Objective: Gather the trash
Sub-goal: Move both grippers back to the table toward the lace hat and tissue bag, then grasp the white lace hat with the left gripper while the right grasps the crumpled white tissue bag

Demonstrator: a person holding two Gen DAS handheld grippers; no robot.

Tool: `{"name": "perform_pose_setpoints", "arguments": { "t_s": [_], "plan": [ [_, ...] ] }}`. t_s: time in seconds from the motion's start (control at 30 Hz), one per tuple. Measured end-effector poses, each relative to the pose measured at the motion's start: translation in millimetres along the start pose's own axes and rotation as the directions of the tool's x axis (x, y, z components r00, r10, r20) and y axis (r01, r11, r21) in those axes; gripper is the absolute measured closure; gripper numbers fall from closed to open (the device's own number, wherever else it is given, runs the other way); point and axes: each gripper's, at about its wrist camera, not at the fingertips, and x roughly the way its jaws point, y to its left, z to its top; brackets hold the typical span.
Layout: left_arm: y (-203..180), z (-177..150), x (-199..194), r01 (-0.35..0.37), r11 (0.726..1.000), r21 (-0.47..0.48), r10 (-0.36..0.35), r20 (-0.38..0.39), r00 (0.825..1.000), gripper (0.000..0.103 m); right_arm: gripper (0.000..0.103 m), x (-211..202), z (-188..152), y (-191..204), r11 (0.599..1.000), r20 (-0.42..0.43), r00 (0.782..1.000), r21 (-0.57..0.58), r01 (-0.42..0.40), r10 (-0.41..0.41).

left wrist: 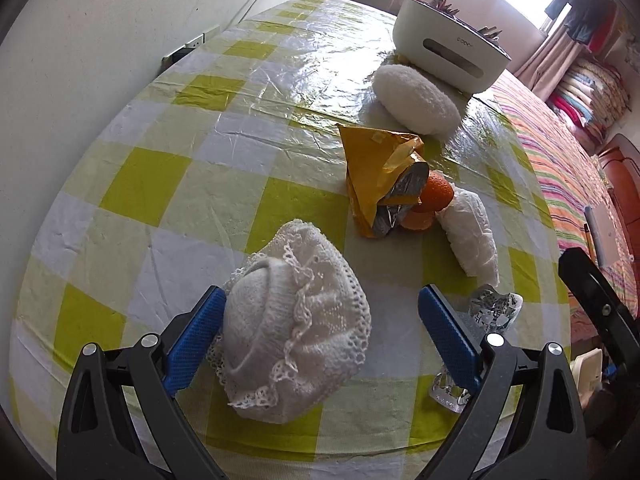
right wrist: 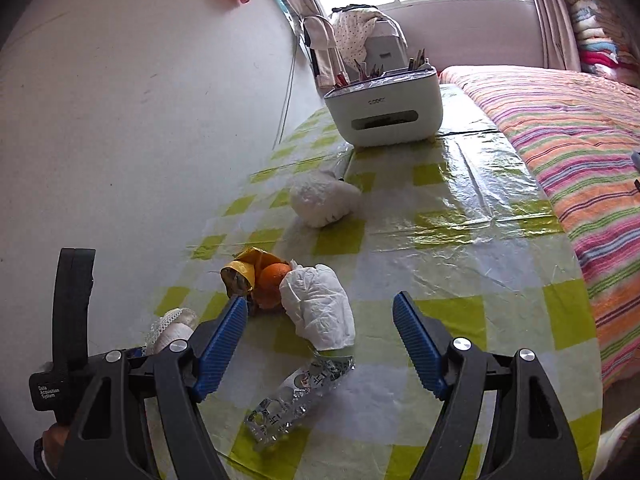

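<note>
Green-and-white checked oilcloth covers the table (left wrist: 168, 184), which stands against a white wall with a striped bedspread (right wrist: 576, 152) along its other side.

The trash lies in a loose cluster on it. A crushed clear plastic bottle (right wrist: 300, 396) lies between and just below the blue pads of the right tongs (right wrist: 320, 344), whose jaws stand wide apart with nothing pressed in them. Just beyond the pads sits a crumpled white tissue (right wrist: 320, 308), touching an orange peel (right wrist: 274, 280), and a torn yellow foil wrapper (right wrist: 242, 272) leans against the peel on its far side. My reading is that the right tongs are lined up over the bottle or the tissue for a first pick, jaws opened ready to straddle it.

The left tongs (left wrist: 320, 332) are also open. A white lace-trimmed knitted cap (left wrist: 296, 328) sits between their pads; the left pad is at its edge, though the far pad stands clear, so it is not gripped. The cap looks like a belonging and not rubbish, so it may simply be in the way. From this side the bottle shows just past the right-hand pad.

Farther off lies a fluffy white bundle (left wrist: 416, 96), and beyond it a white desktop bin (right wrist: 386, 108) with pencils and scraps poking out, probably where the trash is meant to go.
</note>
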Motion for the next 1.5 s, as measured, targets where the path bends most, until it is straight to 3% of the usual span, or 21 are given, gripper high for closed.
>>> {"name": "perform_pose_setpoints", "arguments": {
  "t_s": [0.43, 0.5, 0.53, 0.57, 0.6, 0.73, 1.17, 1.5],
  "plan": [
    [15, 2, -5, 0.103, 0.992, -0.077, -0.104, -0.006, 0.995, 0.01, 0.03, 70, 2, 9, 0.997, -0.166, 0.986, -0.073, 0.013, -0.025],
    [17, 2, -6, 0.109, 0.99, -0.087, -0.109, -0.004, 0.994, 0.012, 0.037, 74, -2, 12, 0.994, -0.186, 0.981, -0.103, 0.028, -0.047],
    [17, 2, -6, 0.109, 0.99, -0.089, -0.109, -0.002, 0.994, 0.014, 0.046, 76, -3, 14, 0.993, -0.194, 0.979, -0.113, 0.043, -0.065],
    [17, 2, -6, 0.108, 0.99, -0.086, -0.108, 0.0, 0.994, 0.017, 0.065, 73, -3, 15, 0.991, -0.181, 0.981, -0.123, 0.049, -0.071],
    [17, 2, -6, 0.106, 0.991, -0.082, -0.106, 0.001, 0.994, 0.024, 0.073, 72, -3, 17, 0.99, -0.176, 0.982, -0.136, 0.049, -0.072],
    [16, 2, -5, 0.122, 0.99, -0.067, -0.123, -0.01, 0.992, 0.056, 0.081, 68, -5, 19, 0.986, -0.161, 0.983, -0.158, 0.059, -0.085],
    [6, -4, -7, 0.208, 0.977, -0.045, -0.21, -0.04, 0.977, 0.059, 0.081, 13, -5, 21, 0.996, -0.021, 0.999, -0.081, 0.035, -0.037],
    [-9, -6, -17, 0.247, 0.969, -0.021, -0.248, -0.028, 0.968, 0.059, 0.081, -28, -5, 7, 0.999, 0.087, 0.995, -0.005, 0.054, -0.053]
  ]
}}
